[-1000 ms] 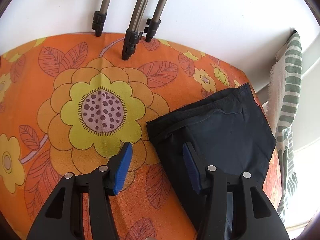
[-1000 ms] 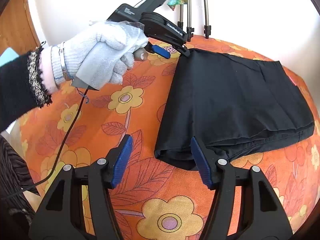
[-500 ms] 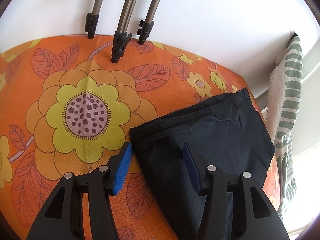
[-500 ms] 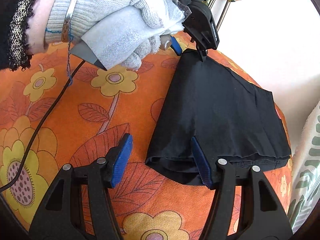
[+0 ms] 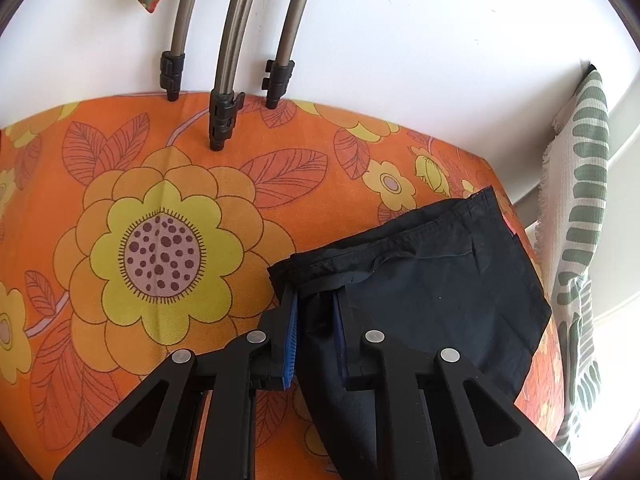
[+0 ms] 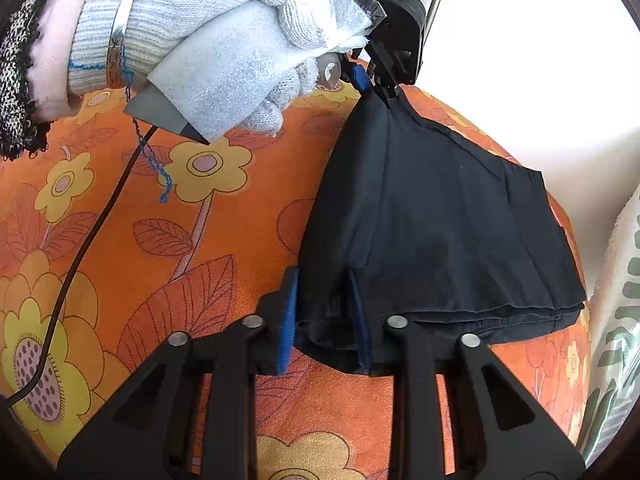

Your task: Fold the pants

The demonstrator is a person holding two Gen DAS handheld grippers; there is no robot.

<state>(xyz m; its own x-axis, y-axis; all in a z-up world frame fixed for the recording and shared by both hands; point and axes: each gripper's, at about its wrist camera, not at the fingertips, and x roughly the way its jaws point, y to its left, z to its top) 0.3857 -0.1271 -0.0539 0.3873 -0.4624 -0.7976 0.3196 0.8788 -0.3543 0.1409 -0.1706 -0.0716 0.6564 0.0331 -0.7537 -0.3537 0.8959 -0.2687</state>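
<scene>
A home — floral tablecloth (image 5: 120, 152), patterned towel (image 5: 580, 208), white wall (image 5: 420, 32).

Matt black woven cloth on the folded pants (image 6: 440, 220), with stitched seams. Printed orange flower tablecloth (image 5: 160, 200), smooth and matt. Matt black plastic on both gripper frames, ribbed blue pads (image 5: 291, 332), shiny metal rivets. Brushed metal tubes (image 5: 236, 28) with black plastic clips. White knitted glove (image 6: 224, 40), rough. Perhaps waffle-woven, the green-striped towel (image 5: 580, 184).

Orange cloth printed with large yellow flowers (image 5: 168, 248) covers the surface. Plain white wall (image 5: 420, 32) behind, brightly lit. Three grey metal tubes with black clips (image 5: 224, 92) at 12 o'clock; green-striped white textile (image 5: 580, 208) at 3 o'clock.
</scene>
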